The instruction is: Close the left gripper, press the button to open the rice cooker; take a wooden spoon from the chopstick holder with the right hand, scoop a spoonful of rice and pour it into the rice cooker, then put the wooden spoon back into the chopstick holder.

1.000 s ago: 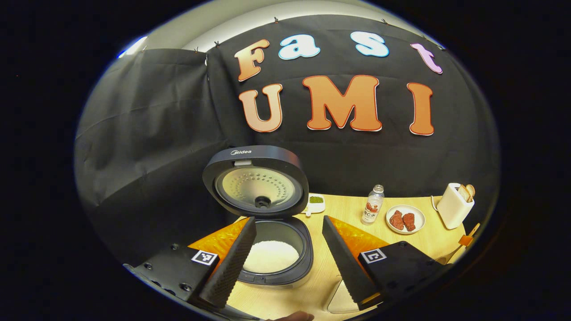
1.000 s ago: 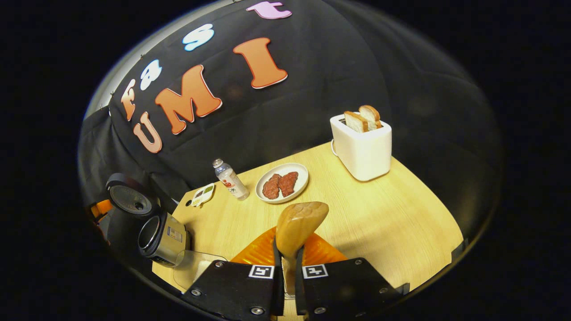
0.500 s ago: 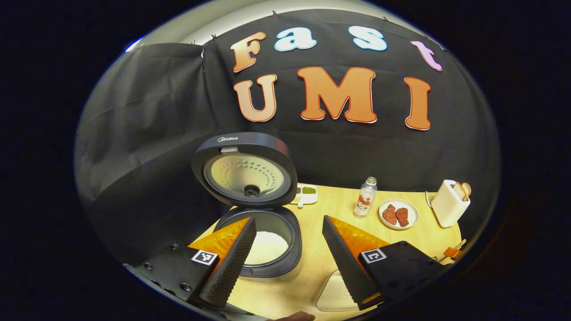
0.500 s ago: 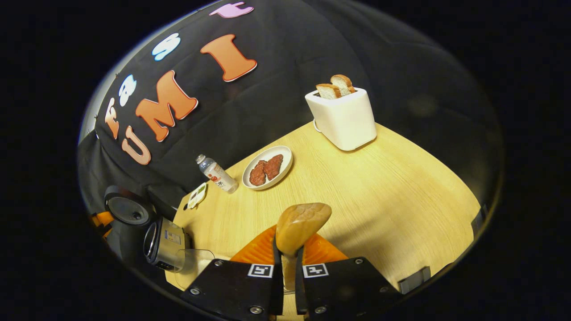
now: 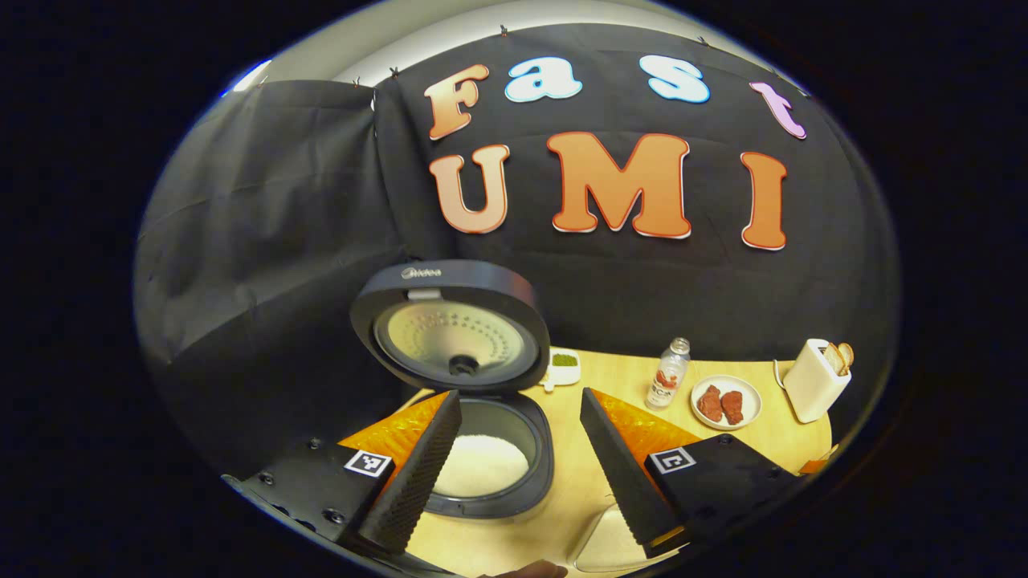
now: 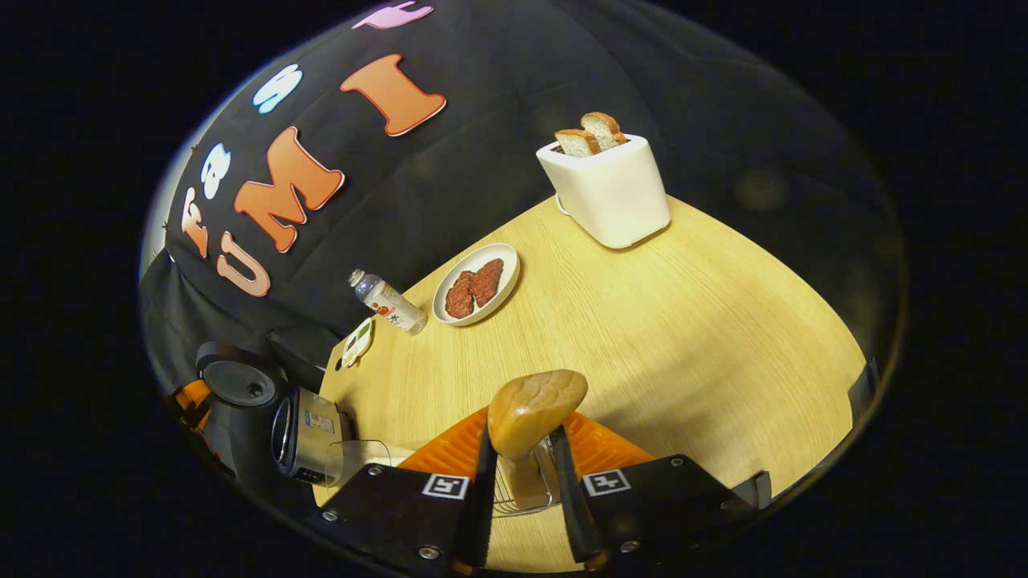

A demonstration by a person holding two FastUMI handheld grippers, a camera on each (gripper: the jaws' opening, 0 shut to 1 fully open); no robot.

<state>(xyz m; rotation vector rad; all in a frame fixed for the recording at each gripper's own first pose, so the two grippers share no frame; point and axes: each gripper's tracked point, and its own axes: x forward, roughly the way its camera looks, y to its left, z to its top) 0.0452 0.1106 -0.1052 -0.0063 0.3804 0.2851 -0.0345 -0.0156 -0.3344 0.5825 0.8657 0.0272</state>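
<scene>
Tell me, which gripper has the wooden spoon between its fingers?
The right gripper: the wooden spoon stands between its fingers. The left gripper is wide open around nothing.

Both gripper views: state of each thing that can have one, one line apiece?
Rice cooker: lid up, white rice inside.
Wooden spoon: standing in the wire chopstick holder.
Right gripper: fingers parted around the spoon handle.
Left gripper: open, holding nothing.
Toaster: two slices up.
Bottle: capped, upright.
</scene>
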